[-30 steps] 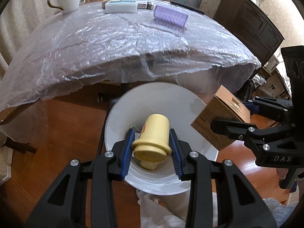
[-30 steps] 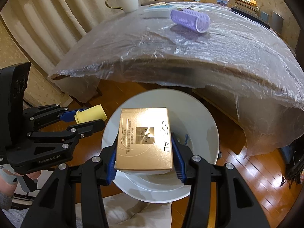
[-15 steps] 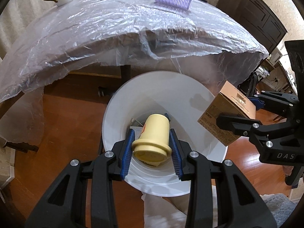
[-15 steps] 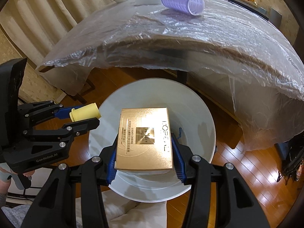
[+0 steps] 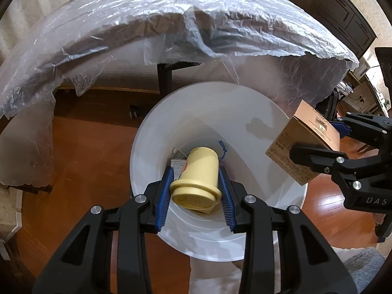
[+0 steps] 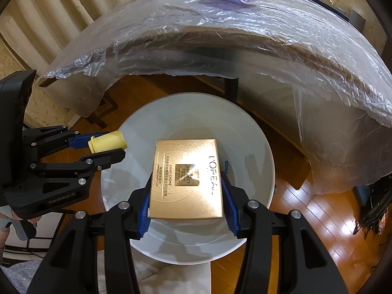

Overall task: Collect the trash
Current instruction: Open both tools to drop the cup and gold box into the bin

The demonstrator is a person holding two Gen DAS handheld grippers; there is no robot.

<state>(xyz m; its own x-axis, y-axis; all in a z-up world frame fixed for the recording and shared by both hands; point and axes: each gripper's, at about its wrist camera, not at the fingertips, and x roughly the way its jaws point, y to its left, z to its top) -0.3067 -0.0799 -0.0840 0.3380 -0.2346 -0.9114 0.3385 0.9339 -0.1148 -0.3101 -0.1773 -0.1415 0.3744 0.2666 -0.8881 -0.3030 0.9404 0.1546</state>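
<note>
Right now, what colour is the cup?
Pale yellow; the cup shows best in the left wrist view.

Right gripper (image 6: 185, 196) clamped on gold box (image 6: 186, 180) above white bin (image 6: 259, 147), left gripper (image 6: 107, 148) at left gripping yellow cup (image 6: 107, 142), plastic-covered table (image 6: 220, 36) behind

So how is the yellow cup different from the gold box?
The yellow cup is round, plain and pale; the gold box is flat-sided, shiny and printed. The left hand-held gripper holds the cup, the right hand-held gripper the box. Both hang over the white bin.
</note>
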